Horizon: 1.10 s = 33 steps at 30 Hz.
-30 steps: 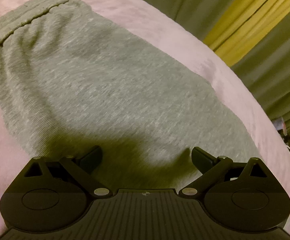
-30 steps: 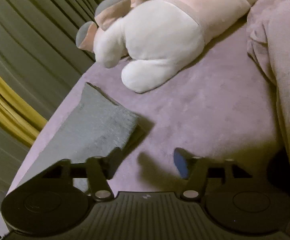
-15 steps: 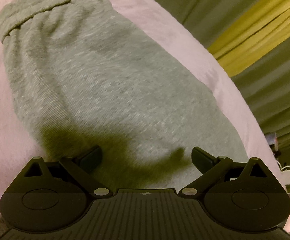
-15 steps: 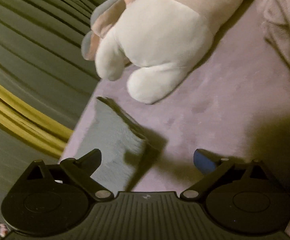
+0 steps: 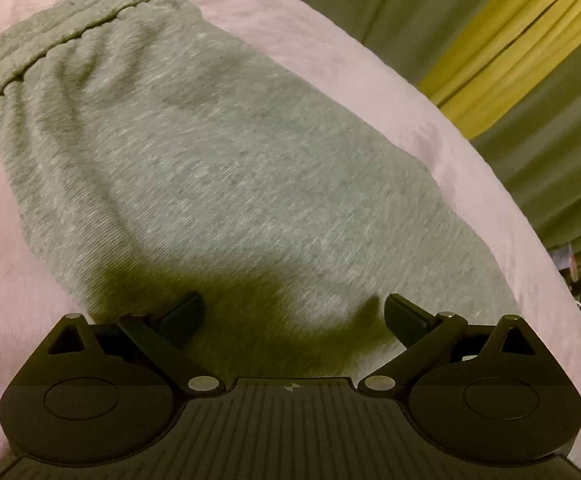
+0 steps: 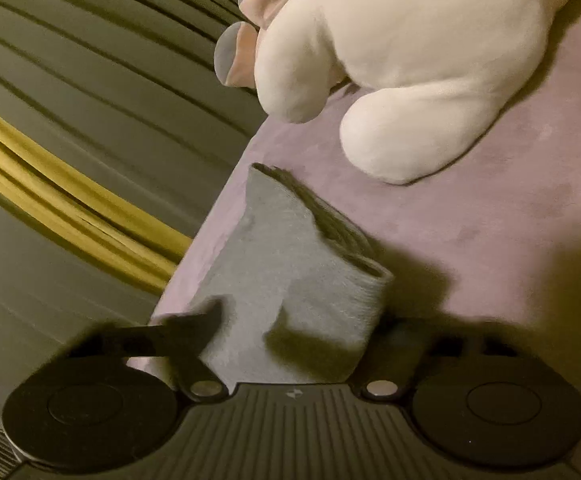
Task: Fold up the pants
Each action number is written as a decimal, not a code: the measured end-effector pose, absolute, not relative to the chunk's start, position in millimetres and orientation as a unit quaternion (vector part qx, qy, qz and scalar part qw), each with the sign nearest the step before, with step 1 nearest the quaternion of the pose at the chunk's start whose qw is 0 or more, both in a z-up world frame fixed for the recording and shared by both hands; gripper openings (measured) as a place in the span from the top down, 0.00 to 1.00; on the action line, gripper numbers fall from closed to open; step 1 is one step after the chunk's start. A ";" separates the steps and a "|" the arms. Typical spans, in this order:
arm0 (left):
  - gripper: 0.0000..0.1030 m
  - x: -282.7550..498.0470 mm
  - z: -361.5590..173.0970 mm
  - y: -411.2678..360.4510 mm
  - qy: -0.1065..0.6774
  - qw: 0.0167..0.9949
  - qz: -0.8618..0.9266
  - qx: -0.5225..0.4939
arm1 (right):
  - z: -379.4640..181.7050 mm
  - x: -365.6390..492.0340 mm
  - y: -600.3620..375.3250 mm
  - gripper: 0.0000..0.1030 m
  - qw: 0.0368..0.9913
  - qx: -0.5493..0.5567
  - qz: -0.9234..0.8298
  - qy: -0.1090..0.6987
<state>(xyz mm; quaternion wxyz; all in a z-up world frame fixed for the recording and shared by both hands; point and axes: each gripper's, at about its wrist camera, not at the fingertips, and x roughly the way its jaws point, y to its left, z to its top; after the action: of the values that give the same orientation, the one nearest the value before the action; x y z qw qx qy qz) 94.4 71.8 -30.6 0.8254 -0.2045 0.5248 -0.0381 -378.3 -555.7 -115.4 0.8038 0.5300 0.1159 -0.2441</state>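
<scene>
Your left gripper (image 5: 294,314) hangs low over the grey pants (image 5: 210,168), which lie flat on the pink bed cover (image 5: 370,80). Its jaws stand wide apart, one finger on each side of a shadowed patch of cloth, and nothing is held between them. Compared with half a second ago, the jaw spread is unchanged, and the waistband (image 5: 62,28) sits at nearly the same place, far up at the upper left. The cloth under the gripper lies a little flatter than before.

Your right gripper (image 6: 298,334) has moved over the leg end of the pants (image 6: 290,264). Half a second ago that folded hem lay ahead and left of the fingers; now it lies between them, close to the gripper body. The left finger (image 6: 194,320) is blurred by motion and overlaps the edge of the cloth. The right finger is lost in dark shadow, so you cannot tell how far this gripper is open or whether it has hold of the hem. The white plush toy (image 6: 410,60) fills more of the top of the view than before and lies on the bed cover beyond the hem, well apart from it. Pleated olive curtains (image 6: 70,80) with a yellow band hang beside the bed.

No brand, label or readable writing is visible in either view.
</scene>
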 end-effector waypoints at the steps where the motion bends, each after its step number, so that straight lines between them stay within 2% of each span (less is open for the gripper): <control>1: 0.02 94.8 -30.6 71.5 0.525 0.826 -0.038 -0.204 | -121.8 -373.4 -559.3 0.82 0.792 0.550 -0.236 0.123; 5: 0.02 94.6 -30.7 72.8 0.525 0.826 -0.038 -0.203 | -129.4 -356.4 -559.0 0.80 0.782 0.558 -0.251 0.120; 7: 0.02 95.7 -31.3 71.9 0.524 0.827 -0.039 -0.201 | -130.1 -354.9 -560.4 0.65 0.773 0.578 -0.241 0.103; 9: 0.02 96.8 -32.2 70.9 0.524 0.828 -0.039 -0.197 | -131.2 -356.3 -562.5 0.58 0.765 0.595 -0.229 0.088; 11: 0.02 97.9 -32.9 67.7 0.523 0.830 -0.039 -0.191 | -130.1 -353.3 -563.5 0.57 0.763 0.598 -0.230 0.090; 14: 0.02 99.2 -33.0 66.3 0.523 0.831 -0.040 -0.186 | -125.8 -346.2 -560.9 0.59 0.768 0.584 -0.242 0.103; 15: 0.02 99.2 -32.9 66.6 0.523 0.831 -0.041 -0.186 | -124.7 -345.0 -561.0 0.67 0.769 0.579 -0.248 0.107; 16: 0.02 99.4 -33.2 67.0 0.523 0.831 -0.041 -0.187 | -122.6 -342.6 -559.5 0.79 0.771 0.569 -0.261 0.115; 17: 0.02 99.1 -33.6 67.6 0.522 0.831 -0.042 -0.188 | -121.2 -339.6 -559.0 0.84 0.772 0.560 -0.274 0.124; 27: 0.02 96.6 -32.0 70.0 0.520 0.832 -0.044 -0.190 | -83.8 -321.2 -539.1 0.86 0.789 0.501 -0.325 0.145; 33: 0.02 87.9 -23.9 82.3 0.514 0.830 -0.049 -0.211 | -0.3 -275.7 -487.5 0.87 0.868 0.339 -0.323 0.164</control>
<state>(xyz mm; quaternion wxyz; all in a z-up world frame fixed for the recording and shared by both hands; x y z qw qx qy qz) 87.9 82.3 -23.9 0.8300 -0.2115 0.5138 -0.0492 -275.7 -487.5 -0.3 0.8678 0.3395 0.1644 -0.3235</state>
